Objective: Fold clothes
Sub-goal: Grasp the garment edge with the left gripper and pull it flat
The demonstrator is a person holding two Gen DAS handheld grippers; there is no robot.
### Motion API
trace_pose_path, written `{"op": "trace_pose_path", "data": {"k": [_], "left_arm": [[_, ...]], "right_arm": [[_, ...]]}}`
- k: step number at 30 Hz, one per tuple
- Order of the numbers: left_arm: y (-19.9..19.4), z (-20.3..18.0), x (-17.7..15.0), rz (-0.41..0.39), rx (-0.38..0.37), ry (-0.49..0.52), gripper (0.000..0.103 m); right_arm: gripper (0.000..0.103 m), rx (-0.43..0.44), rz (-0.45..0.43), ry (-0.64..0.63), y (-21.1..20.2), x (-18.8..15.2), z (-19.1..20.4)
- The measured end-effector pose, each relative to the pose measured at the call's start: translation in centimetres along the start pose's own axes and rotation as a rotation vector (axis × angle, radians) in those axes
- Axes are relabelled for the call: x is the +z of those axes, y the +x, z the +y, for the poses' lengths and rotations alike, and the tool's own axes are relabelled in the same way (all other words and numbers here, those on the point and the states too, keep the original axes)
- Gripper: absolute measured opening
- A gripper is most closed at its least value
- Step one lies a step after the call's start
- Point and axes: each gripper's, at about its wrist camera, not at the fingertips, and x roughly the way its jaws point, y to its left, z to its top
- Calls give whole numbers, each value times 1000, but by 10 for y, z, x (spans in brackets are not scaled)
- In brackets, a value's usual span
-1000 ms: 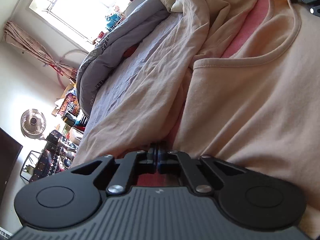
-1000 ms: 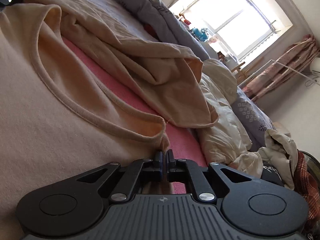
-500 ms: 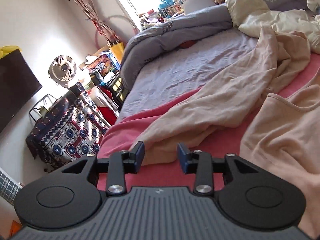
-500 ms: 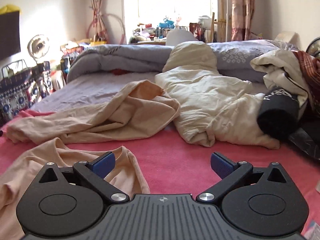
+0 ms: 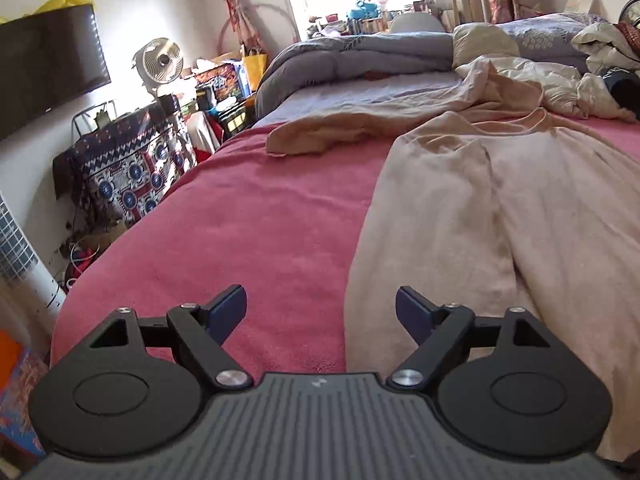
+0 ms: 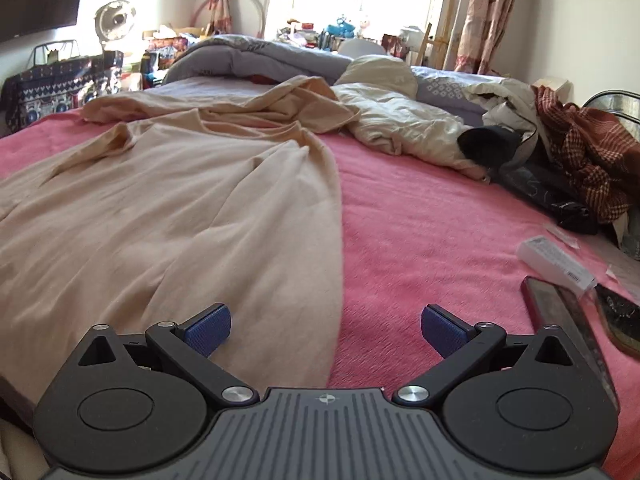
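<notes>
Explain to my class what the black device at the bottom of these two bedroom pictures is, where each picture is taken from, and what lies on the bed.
Each picture comes from a camera mounted on hand-held tongs, looking forward along their two blue-tipped fingers. A person carries one in each hand. The left tongs and the right tongs have just been opening; both stand open and hold nothing. On the pink blanket lies a beige shirt, spread out for folding. Beyond it lie a grey duvet and cream bedding.
</notes>
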Motion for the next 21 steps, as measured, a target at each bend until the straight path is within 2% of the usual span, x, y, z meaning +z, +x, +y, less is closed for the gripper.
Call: {"op": "trace_pose_path", "data": {"k": [3,5,7,9,11,12,14,15,17,19,21], "left_arm": [[17,8,3,59,-37,-84,84],[21,12,2,75,-81,-149,78],[19,13,1,65,-122,-188,64],[16,8,0,55,-137,-176,55],[13,4,-1,52,-156,-151,39],[11,2,0,52,-163,-147,34],[8,1,1,57,-188,-166,9],[6,2,1,60,-199,-195,4],[-1,8,2,44,-190,-285,0],[-14,16,8,-3,-177,-370,0],[-24,29,20,-65,-158,-413,0]], "right_arm": [[103,11,10,75,5,-6,-1],[103,43,20,172,9,-11,-9],[103,72,0,231,9,-18,-16],[103,61,-24,211,8,-22,-12],[103,53,-35,211,8,-24,-10],[103,54,-39,218,8,-24,-10],[103,60,-48,227,8,-26,-11],[103,61,-52,228,8,-26,-10],[103,57,-60,226,8,-28,-10],[103,58,-62,227,8,-28,-10],[103,58,-64,227,7,-29,-10]]}}
